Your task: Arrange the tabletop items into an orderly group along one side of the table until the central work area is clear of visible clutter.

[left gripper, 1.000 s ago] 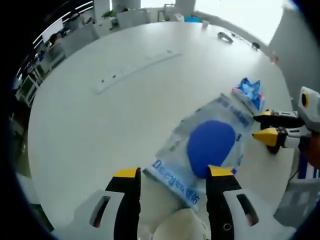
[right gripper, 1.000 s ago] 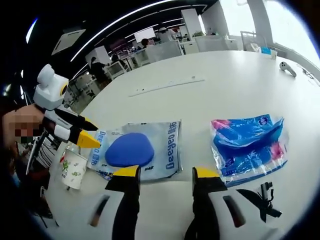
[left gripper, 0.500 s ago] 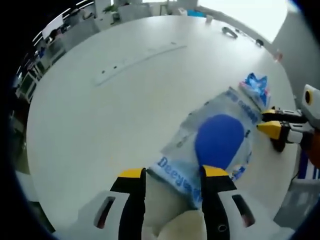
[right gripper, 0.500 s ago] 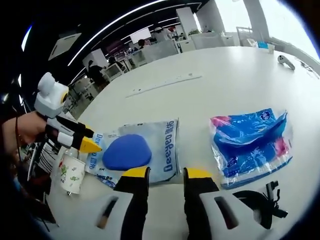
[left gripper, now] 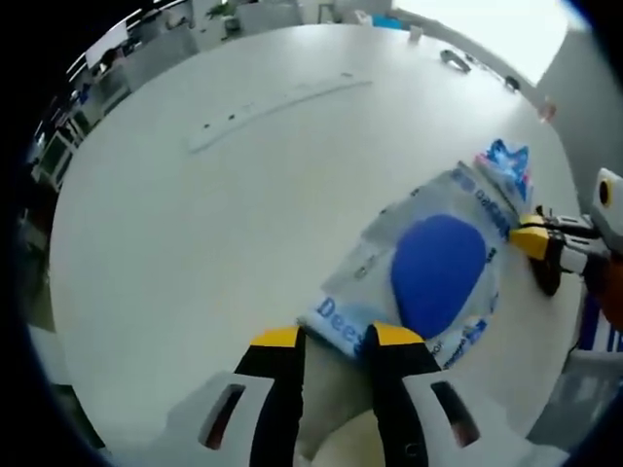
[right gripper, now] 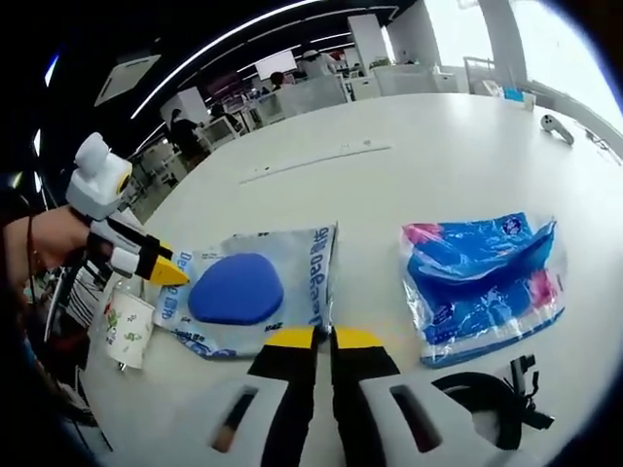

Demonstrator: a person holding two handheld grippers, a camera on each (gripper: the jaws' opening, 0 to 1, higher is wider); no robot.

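Observation:
A clear plastic bag with blue print and a blue oval pad inside lies flat on the white table. My left gripper has its jaws narrowed around the bag's near corner, with a gap still showing between them. In the right gripper view the left gripper sits at the bag's left edge. My right gripper is shut on the bag's near edge, and in the left gripper view the right gripper touches the bag's far side. A blue tissue pack lies beside the bag.
A printed paper cup stands by the table's edge near the left gripper. A black cable lies in front of the tissue pack. A long white strip and a dark controller lie farther out.
Both grippers have closed in on the bag: the right jaws went from wide apart to together on its edge, and the left jaws narrowed around its corner.

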